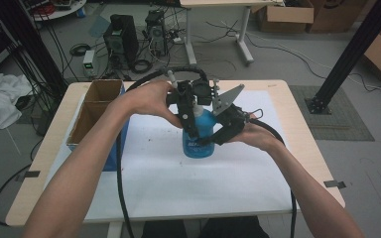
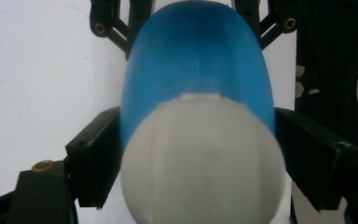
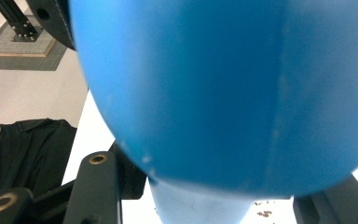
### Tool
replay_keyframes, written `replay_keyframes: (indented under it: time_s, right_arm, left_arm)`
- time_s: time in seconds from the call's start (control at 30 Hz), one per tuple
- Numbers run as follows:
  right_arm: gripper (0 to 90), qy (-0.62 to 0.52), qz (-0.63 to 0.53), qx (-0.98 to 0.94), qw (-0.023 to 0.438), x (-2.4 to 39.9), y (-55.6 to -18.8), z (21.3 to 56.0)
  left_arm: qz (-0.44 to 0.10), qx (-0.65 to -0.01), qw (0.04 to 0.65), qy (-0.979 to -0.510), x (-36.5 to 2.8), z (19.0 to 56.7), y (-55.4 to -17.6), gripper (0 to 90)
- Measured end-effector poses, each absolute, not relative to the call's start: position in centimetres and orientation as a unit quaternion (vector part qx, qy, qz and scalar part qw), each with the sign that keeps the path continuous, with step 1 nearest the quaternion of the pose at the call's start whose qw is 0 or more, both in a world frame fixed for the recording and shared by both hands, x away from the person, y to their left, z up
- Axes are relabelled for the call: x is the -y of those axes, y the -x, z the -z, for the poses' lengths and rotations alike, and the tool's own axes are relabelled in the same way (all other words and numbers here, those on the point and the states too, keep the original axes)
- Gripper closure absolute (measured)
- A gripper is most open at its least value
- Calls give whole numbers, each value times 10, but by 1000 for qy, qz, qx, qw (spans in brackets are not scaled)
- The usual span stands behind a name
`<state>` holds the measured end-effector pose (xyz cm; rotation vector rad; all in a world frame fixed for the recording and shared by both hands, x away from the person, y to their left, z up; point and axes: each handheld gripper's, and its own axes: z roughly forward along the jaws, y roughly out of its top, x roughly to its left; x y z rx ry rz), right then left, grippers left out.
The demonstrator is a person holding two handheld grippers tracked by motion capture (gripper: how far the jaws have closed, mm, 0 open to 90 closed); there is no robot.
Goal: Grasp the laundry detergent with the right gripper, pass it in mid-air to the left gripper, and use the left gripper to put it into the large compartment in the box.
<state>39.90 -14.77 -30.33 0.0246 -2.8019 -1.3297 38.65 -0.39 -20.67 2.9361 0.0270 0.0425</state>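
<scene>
A blue bottle [image 1: 198, 143] with a white cap stands upright on the white mat [image 1: 168, 183] at mid-table. My left gripper [image 1: 192, 128] comes down from above, and its jaws press both sides of the white cap [image 2: 200, 163] and the blue shoulder [image 2: 196, 60]. From the right, my right gripper [image 1: 213, 139] is shut on the bottle's body [image 3: 223, 88], one jaw on each side. In the left gripper view, the right gripper's jaws flank the bottle farther down.
An open cardboard box [image 1: 96, 106] with blue sides stands at the table's left. The wooden table edge [image 1: 317, 148] runs along the right. Cables trail from both grippers across the mat. On the floor beyond the table are computer cases and cardboard boxes.
</scene>
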Motion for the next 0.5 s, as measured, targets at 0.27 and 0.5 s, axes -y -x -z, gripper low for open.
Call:
replay_keyframes:
  time_s: [0.27, 0.5]
  right_arm:
    - [454, -7, 427, 904, 21, 147, -399, 304]
    - [453, -8, 426, 904, 22, 146, -399, 306]
  left_arm:
    - [-13, -8, 104, -994, 3, 208, -387, 244]
    - [-14, -10, 103, -995, 2, 210, -386, 268]
